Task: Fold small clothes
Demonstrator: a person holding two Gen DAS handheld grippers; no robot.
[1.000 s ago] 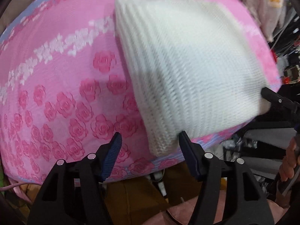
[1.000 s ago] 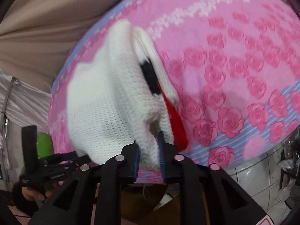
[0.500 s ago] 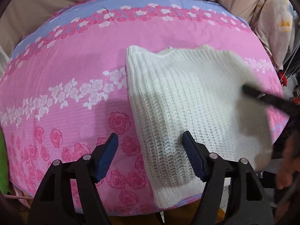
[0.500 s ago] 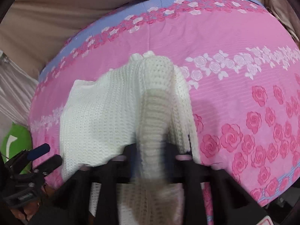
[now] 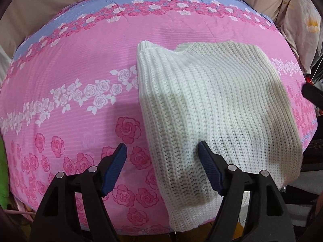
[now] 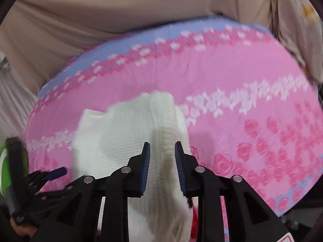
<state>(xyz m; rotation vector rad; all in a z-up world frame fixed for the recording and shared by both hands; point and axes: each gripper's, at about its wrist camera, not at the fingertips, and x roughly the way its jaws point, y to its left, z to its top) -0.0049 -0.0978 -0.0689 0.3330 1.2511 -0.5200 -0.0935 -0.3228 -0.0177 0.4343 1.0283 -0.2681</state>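
- The white chunky-knit sweater lay folded near the front right corner of the pink rose-print quilt, its lower end hanging a bit over the front edge.
- Our left gripper had just been opening; its jaws stood wide, one pad over the quilt, one over the knit, pinching nothing.
- Our right gripper had just been opening too, jaws narrow, with a raised fold of knit between them; blur hid whether the pads touched.
- Tip, we figured: let that fold drop flat, then smooth the edges square before the next fold.
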